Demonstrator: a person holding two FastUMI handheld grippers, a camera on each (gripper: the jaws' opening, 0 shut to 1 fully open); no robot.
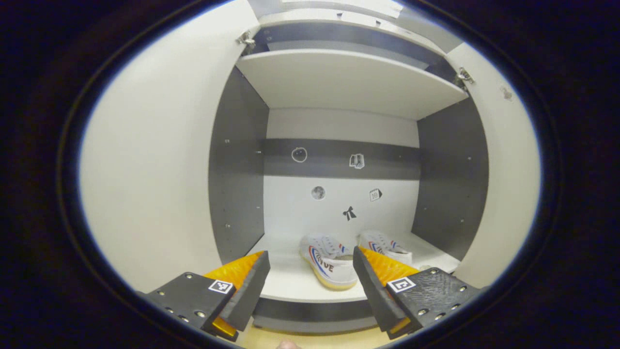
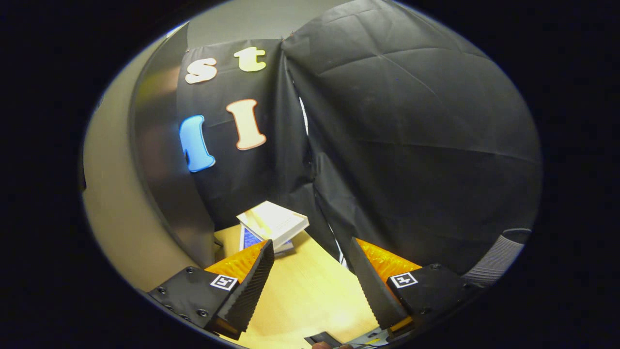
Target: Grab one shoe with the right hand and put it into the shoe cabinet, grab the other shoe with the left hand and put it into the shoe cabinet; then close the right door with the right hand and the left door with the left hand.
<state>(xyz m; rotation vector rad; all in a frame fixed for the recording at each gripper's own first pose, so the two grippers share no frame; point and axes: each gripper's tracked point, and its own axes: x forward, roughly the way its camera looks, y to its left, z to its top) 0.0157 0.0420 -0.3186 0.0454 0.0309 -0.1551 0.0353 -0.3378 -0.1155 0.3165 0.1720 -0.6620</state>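
Note:
In the left gripper view two white shoes with red and blue stripes stand on the bottom shelf of the open shoe cabinet [image 1: 290,286]: one shoe [image 1: 329,264] in the middle, the other shoe [image 1: 387,245] to its right and partly behind a finger. My left gripper [image 1: 310,261] is open in front of the shelf, holding nothing. The left door [image 1: 155,169] and the right door [image 1: 503,184] stand open. In the right gripper view my right gripper [image 2: 310,257] is open and empty above the wooden floor [image 2: 300,295], beside the cabinet's side [image 2: 121,203].
An upper shelf [image 1: 348,82] spans the cabinet above the shoes; small stickers mark the back wall. In the right gripper view a white box on a blue book [image 2: 273,223] lies on the floor by the black cloth wall [image 2: 411,145]. A grey ribbed hose [image 2: 499,257] shows at right.

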